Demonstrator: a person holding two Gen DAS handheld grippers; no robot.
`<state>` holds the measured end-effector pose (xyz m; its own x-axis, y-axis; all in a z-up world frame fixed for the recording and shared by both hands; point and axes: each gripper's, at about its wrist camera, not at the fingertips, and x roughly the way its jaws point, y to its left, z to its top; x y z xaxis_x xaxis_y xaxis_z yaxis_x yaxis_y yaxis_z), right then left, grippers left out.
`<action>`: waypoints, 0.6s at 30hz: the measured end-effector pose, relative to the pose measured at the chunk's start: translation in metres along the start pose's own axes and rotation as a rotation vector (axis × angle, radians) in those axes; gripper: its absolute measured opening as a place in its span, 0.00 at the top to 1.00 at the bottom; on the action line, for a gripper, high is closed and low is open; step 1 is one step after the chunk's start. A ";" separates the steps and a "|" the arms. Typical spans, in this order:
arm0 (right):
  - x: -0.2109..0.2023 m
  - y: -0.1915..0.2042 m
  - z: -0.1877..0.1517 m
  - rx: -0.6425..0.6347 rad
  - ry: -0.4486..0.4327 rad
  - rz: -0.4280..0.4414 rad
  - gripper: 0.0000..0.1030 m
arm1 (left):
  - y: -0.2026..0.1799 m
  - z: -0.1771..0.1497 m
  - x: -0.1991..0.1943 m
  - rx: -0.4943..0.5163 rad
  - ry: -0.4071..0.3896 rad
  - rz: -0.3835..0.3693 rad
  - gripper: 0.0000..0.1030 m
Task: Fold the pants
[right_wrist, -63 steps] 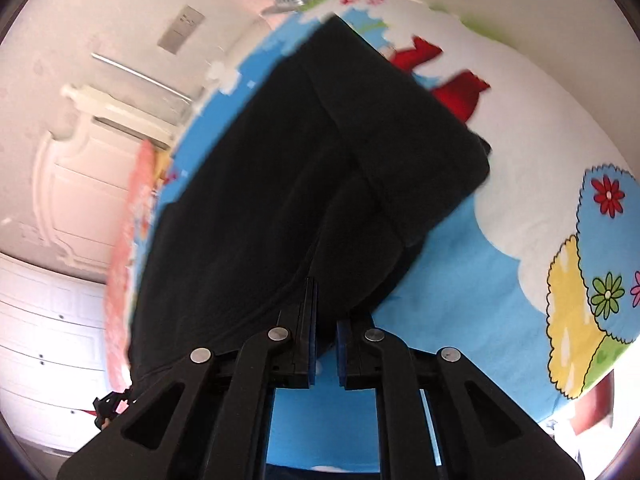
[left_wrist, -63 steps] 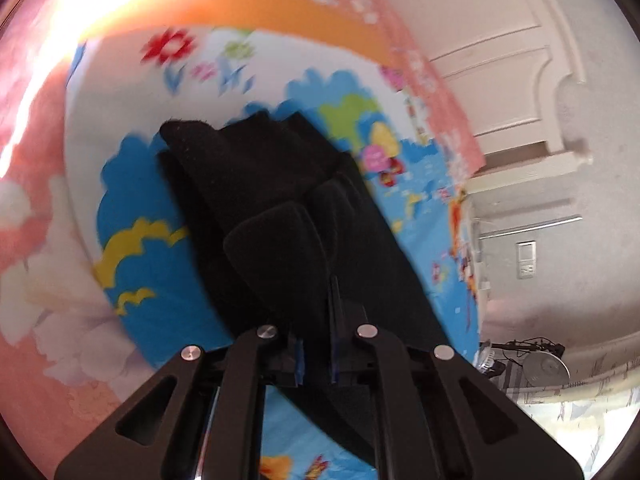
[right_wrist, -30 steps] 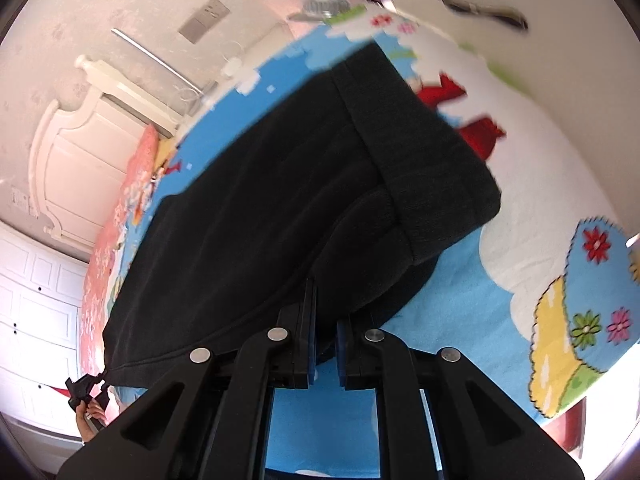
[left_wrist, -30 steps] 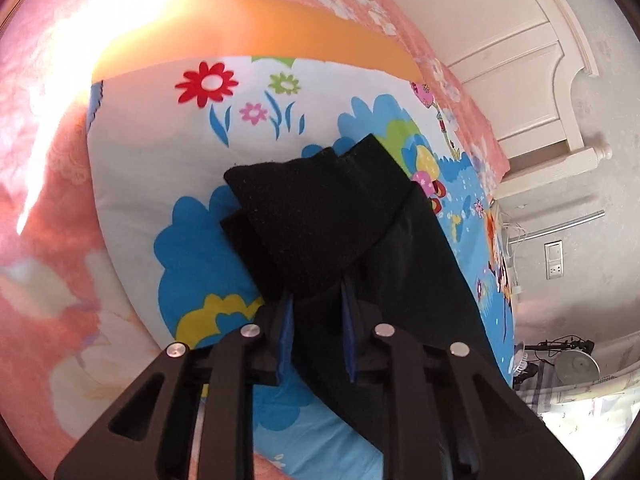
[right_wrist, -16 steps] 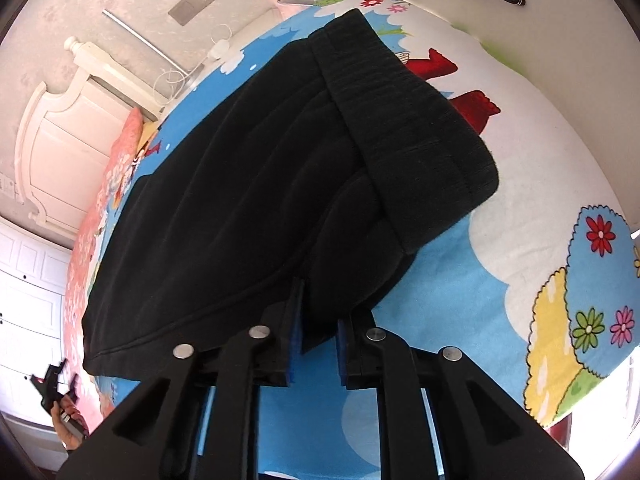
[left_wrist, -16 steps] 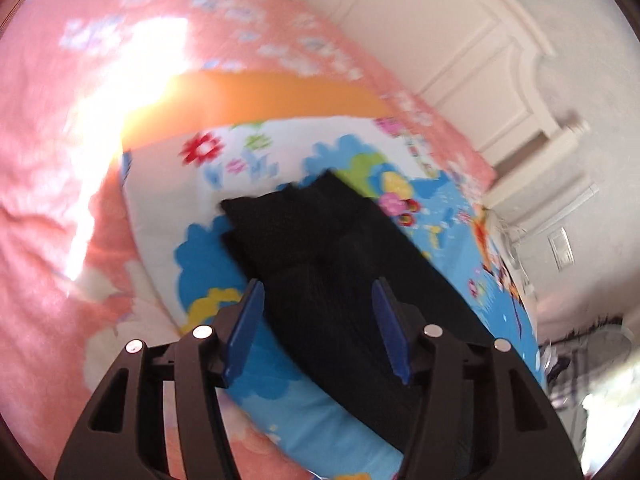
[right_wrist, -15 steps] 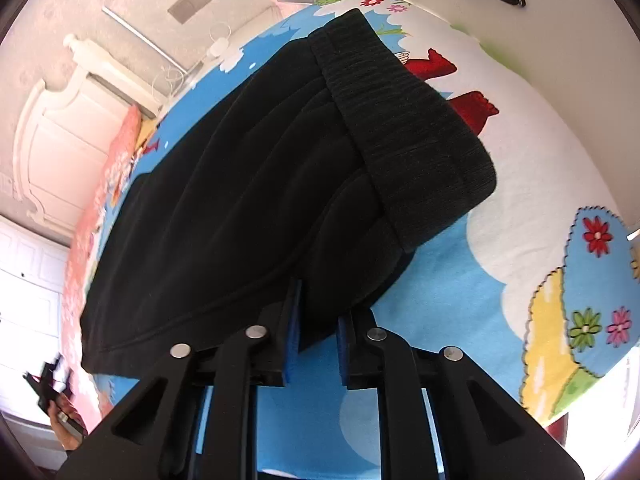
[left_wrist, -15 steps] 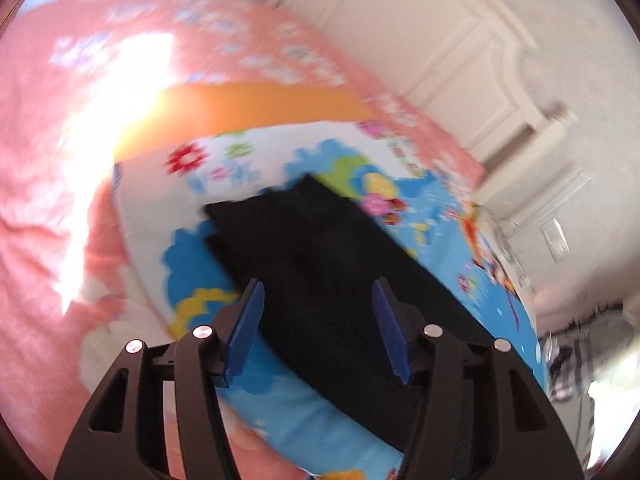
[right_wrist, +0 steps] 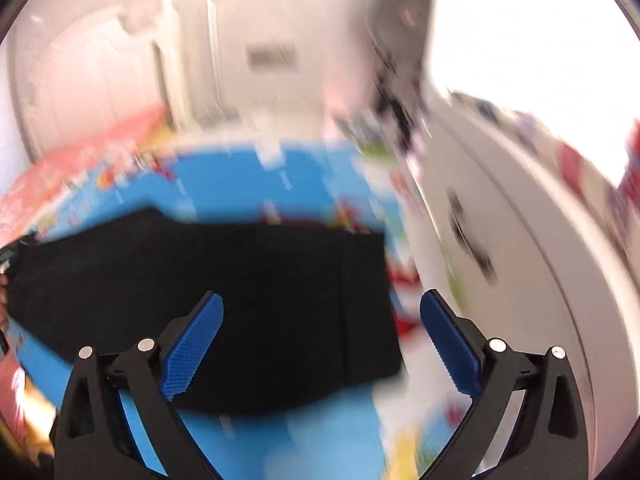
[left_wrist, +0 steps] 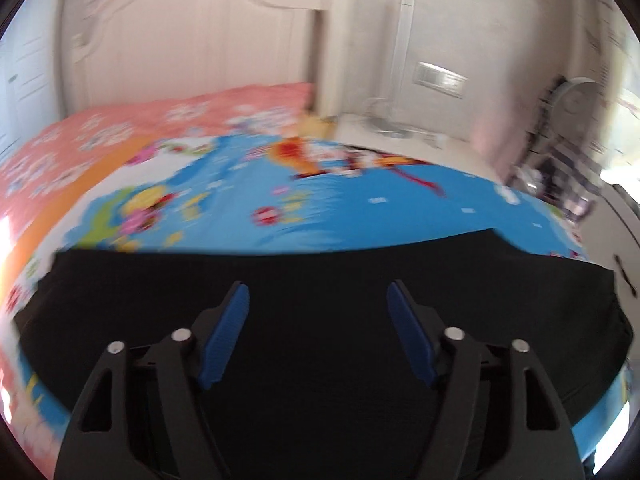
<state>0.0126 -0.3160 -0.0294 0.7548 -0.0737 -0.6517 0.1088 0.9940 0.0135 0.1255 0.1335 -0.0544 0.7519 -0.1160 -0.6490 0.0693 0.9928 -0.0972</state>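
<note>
The black pants (left_wrist: 320, 272) lie flat as a long folded band across the colourful bed sheet (left_wrist: 320, 208). My left gripper (left_wrist: 318, 292) hovers above the middle of the band, its jaws opening, with nothing between the blue pads. In the right wrist view the pants (right_wrist: 240, 280) end in a ribbed waistband (right_wrist: 366, 300) on the right. My right gripper (right_wrist: 320, 304) hangs over that end, its jaws opening wide, holding nothing. Both views are blurred by motion.
A white headboard (left_wrist: 180, 40) and a pink blanket (left_wrist: 120, 128) lie beyond the sheet. A white cabinet (right_wrist: 520, 240) with a dark handle stands right of the bed. A fan (left_wrist: 576, 100) stands in the far right corner.
Both grippers let go of the pants and opened. The left one swung along the pants and rolled level. The right one rose and rolled, and the pants now lie flat.
</note>
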 end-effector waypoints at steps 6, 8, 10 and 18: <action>0.111 0.016 0.053 0.003 0.069 -0.010 0.07 | -0.137 0.049 0.054 0.180 0.044 -0.239 0.61; 0.142 0.012 0.048 -0.016 0.116 -0.088 0.07 | -0.182 0.051 0.079 0.266 0.097 -0.280 0.70; 0.176 0.005 0.031 -0.055 0.207 -0.234 0.07 | -0.210 0.046 0.106 0.320 0.154 -0.296 0.72; 0.179 -0.006 0.010 -0.024 0.228 -0.261 0.04 | -0.152 0.063 0.160 0.120 0.033 -0.123 0.58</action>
<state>0.1535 -0.3362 -0.1385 0.5392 -0.3081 -0.7838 0.2617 0.9459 -0.1918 0.2767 -0.0344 -0.0962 0.7111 -0.2356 -0.6625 0.2384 0.9672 -0.0880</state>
